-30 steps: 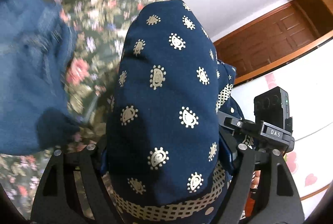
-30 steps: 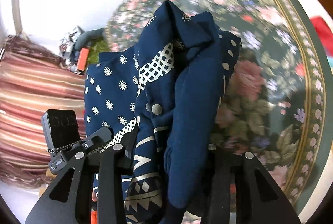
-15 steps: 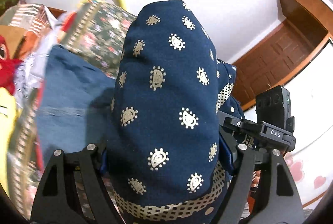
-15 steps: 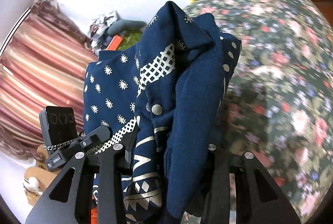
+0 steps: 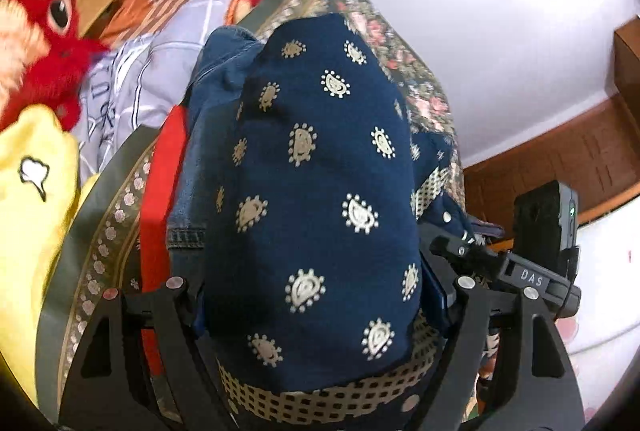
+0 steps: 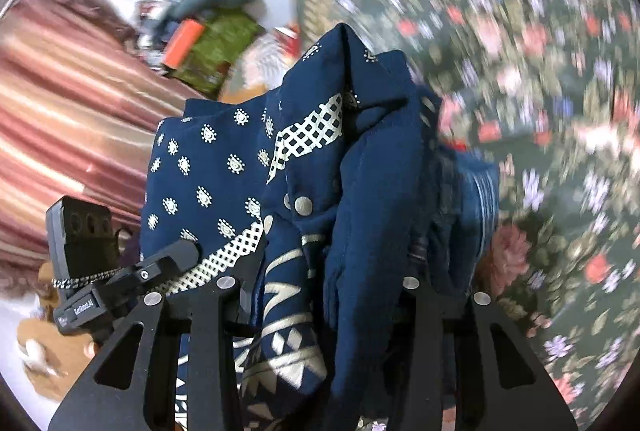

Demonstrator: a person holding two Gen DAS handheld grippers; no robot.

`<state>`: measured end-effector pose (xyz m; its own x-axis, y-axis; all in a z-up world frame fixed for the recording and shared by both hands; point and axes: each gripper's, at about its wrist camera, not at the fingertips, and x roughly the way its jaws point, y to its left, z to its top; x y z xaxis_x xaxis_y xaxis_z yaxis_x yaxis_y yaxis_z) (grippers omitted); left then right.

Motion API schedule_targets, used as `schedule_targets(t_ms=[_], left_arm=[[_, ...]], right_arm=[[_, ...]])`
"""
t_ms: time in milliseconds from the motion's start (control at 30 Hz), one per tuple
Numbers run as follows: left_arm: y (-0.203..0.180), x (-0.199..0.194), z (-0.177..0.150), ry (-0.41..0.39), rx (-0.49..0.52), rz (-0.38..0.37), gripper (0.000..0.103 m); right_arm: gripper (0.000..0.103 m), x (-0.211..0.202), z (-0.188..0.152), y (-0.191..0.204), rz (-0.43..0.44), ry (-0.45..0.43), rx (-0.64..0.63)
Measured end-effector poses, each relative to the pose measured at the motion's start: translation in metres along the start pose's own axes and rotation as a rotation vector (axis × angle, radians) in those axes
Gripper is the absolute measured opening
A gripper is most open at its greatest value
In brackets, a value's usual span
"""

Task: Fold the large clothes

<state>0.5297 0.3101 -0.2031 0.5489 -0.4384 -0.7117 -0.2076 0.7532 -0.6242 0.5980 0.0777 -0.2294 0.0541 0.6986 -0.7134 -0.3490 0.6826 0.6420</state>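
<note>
- Carrying the navy printed garment (image 5: 320, 191) toward the floral bed cover (image 6: 540, 91), we should keep both ends level and taut so it lands flat.
- Our left tongs (image 5: 320, 295) stand wide, clamped on a thick bundle of it.
- Our right tongs (image 6: 320, 287) pinch its buttoned edge; their jaws have just been easing apart, though blur probably hides how firmly.

navy printed garment (image 5: 316, 199) | cream paisley motifs, lattice border | bunched, folded, held aloft

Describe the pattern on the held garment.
Navy garment with cream paisley motifs; clearest in the left wrist view.
</note>
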Motion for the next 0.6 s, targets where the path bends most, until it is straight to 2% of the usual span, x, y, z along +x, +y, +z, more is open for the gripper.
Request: schedule_targets(t_ms=[67,100,133,200,333,433,600], left_arm=[[0.005,0.003,0.001,-0.004,-0.002,-0.008,0.08],[0.004,0.0,0.0,-0.002,0.001,-0.004,0.081],[-0.001,-0.004,-0.003,-0.005,0.013,0.013,0.081],[-0.01,-0.011,-0.005,-0.024,0.055,0.067,0.081],[-0.03,-0.034,-0.021,-0.063,0.141,0.141,0.081],[-0.041,-0.058,-0.032,-0.096,0.186,0.147,0.081],[-0.084,-0.113,-0.061,-0.192,0.281,0.177,0.081]], right_arm=[[0.046,-0.003,0.0,-0.002,-0.009,-0.003,-0.007],[0.054,-0.01,-0.002,-0.004,-0.036,-0.017,-0.019],[0.063,-0.016,-0.004,-0.003,-0.07,-0.031,-0.036],[0.068,-0.031,-0.011,0.001,-0.132,-0.058,-0.078],[0.069,-0.06,-0.026,0.01,-0.221,-0.087,-0.152],[0.069,-0.087,-0.044,0.021,-0.279,-0.136,-0.21],[0.069,-0.133,-0.069,0.055,-0.275,-0.239,-0.267]])
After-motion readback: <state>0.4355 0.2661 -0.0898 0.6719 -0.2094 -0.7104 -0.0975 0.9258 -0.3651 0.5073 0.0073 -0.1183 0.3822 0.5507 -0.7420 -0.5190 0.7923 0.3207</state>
